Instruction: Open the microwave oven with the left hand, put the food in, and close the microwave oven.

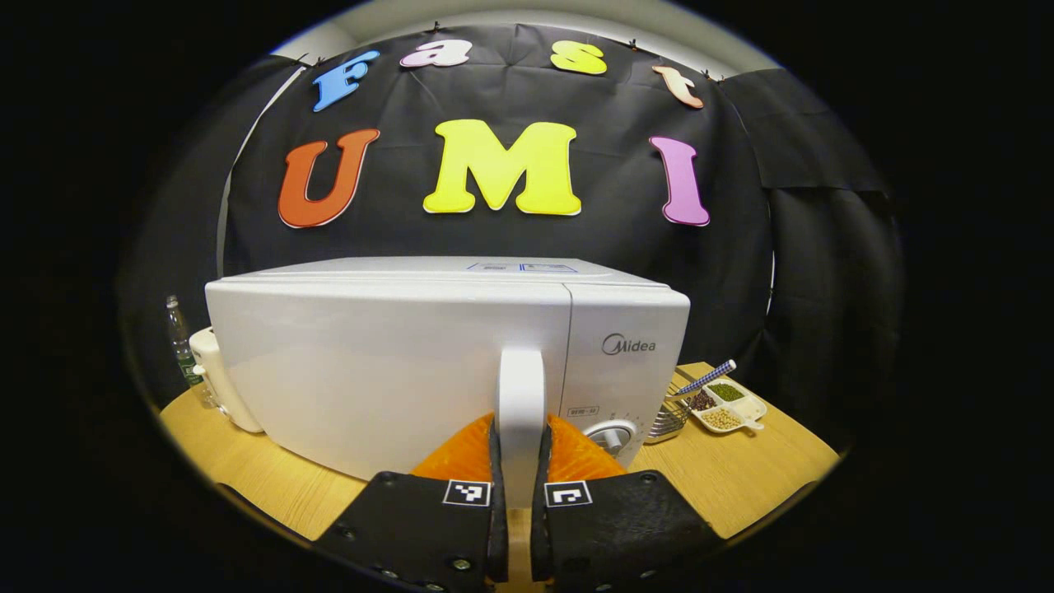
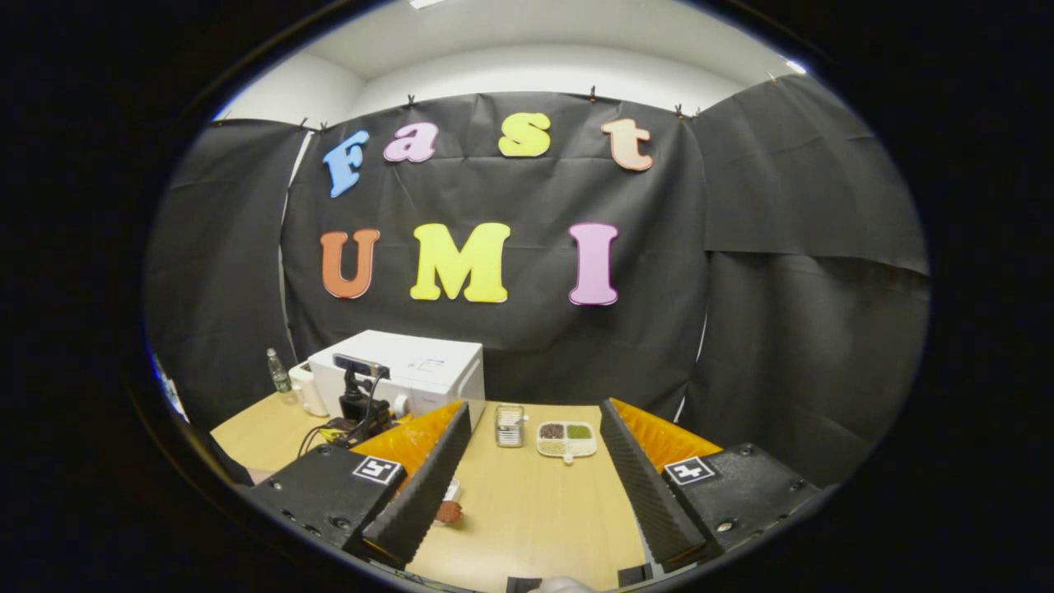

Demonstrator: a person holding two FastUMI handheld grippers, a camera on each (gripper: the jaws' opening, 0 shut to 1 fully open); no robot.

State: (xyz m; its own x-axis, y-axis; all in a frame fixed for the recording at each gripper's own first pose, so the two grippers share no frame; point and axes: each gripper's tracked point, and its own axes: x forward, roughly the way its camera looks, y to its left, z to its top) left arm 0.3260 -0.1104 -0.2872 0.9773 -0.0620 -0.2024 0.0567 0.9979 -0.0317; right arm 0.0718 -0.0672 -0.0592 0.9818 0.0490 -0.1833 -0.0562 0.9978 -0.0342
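The white microwave [image 1: 395,362] stands close in front of me in the left gripper view, with its door against the body. My left gripper [image 1: 520,436] is shut on the door's upright white handle [image 1: 521,387], one finger on each side. In the right gripper view the microwave [image 2: 428,366] is far off at the left, and the left gripper's body [image 2: 361,399] is in front of it. My right gripper [image 2: 535,409] is open wide above the wooden table [image 2: 535,502]. A small reddish-brown piece of food [image 2: 449,511] lies by its left finger, partly hidden.
A sectioned white dish of beans [image 1: 726,408] and a wire basket [image 1: 669,420] sit right of the microwave. A clear bottle [image 1: 179,342] and a white appliance [image 1: 221,383] stand to its left. A control knob [image 1: 611,435] is on the microwave's right panel.
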